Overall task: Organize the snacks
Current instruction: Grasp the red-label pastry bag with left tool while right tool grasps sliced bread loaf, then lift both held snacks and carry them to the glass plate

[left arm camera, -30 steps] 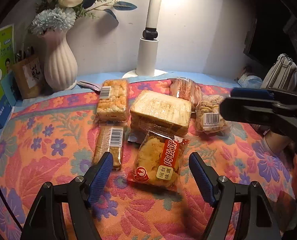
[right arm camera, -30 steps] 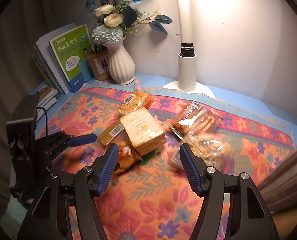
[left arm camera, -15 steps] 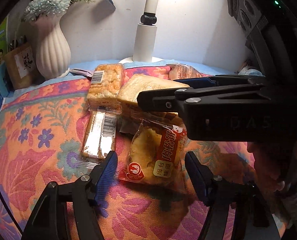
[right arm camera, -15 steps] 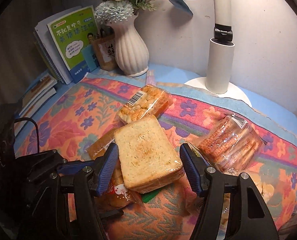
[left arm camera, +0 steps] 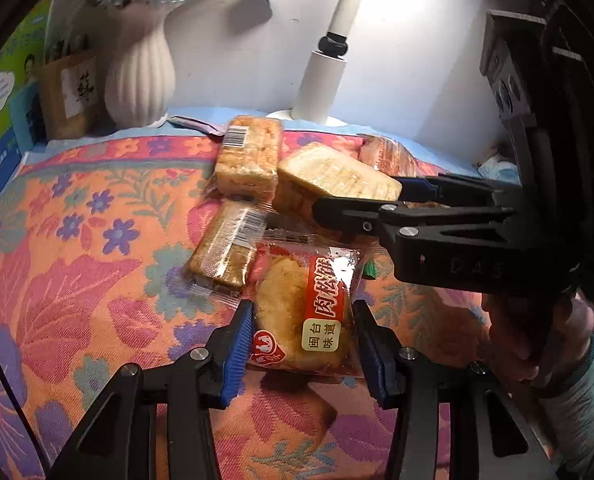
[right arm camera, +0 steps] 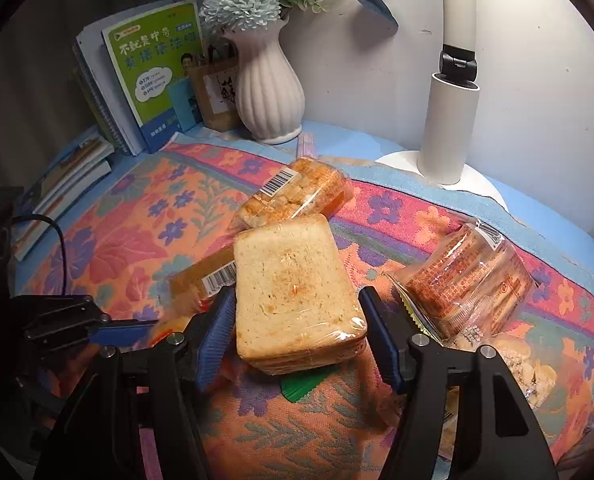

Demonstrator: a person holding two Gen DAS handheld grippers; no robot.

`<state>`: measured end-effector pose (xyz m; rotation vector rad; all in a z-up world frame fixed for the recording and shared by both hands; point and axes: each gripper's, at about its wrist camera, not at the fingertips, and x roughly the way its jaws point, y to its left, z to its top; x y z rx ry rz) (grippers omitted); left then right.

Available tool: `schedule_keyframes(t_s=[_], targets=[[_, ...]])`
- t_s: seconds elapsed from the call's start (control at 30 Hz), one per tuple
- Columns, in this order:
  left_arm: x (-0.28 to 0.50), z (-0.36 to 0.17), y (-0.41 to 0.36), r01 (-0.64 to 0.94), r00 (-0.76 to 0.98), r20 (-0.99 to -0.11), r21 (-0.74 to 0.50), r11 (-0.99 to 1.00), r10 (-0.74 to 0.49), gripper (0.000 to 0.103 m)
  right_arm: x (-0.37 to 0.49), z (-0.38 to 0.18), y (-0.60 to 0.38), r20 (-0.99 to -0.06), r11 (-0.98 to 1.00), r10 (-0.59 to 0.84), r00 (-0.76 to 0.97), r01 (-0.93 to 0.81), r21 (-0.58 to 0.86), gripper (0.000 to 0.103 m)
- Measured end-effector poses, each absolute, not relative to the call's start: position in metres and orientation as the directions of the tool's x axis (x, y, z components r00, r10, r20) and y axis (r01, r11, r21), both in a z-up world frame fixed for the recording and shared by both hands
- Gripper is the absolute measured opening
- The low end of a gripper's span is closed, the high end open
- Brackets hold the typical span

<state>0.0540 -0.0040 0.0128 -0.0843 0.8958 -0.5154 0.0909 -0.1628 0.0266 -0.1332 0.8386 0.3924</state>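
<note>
Several wrapped snacks lie on a floral cloth [left arm camera: 77, 248]. My left gripper [left arm camera: 301, 340] is open, its blue pads either side of a red-labelled pastry packet [left arm camera: 301, 312]. My right gripper [right arm camera: 297, 332] is open around a wrapped stack of toast slices [right arm camera: 293, 288]; it also shows in the left wrist view [left arm camera: 357, 208] reaching in from the right over the toast [left arm camera: 333, 180]. A rice-crisp block with a barcode [left arm camera: 249, 156] lies behind, a brown bar [left arm camera: 227, 248] at the left, a red biscuit pack [right arm camera: 469, 280] at the right.
A white ribbed vase [right arm camera: 267, 88] with flowers, books [right arm camera: 153, 68] and a small paper bag [left arm camera: 69, 92] stand at the back left. A white lamp [right arm camera: 453, 120] stands at the back. A clear bag of snacks [right arm camera: 513, 364] lies at the right edge.
Both grippers have moved forward and down. The left one now brackets the pastry packet; the right one has come in around the toast stack.
</note>
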Motion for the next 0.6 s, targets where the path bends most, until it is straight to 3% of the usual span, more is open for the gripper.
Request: schedule_keyframes(t_s=[0.37,0.6], targets=[[0.051,0.020,0.016,0.363,0.553,-0.682,-0.320,0.875,-0.478,0.047,0.056,0.054,-0.164,-0.717,0.926,0.297,0.631,-0.372,0.056,0.053],[0.048,0.027,0.029,0.353,0.572,-0.643,-0.367,0.861,-0.509,0.047,-0.021,0.041,-0.185,-0.769,0.940,0.246,0.590,-0.339,0.041,0.053]])
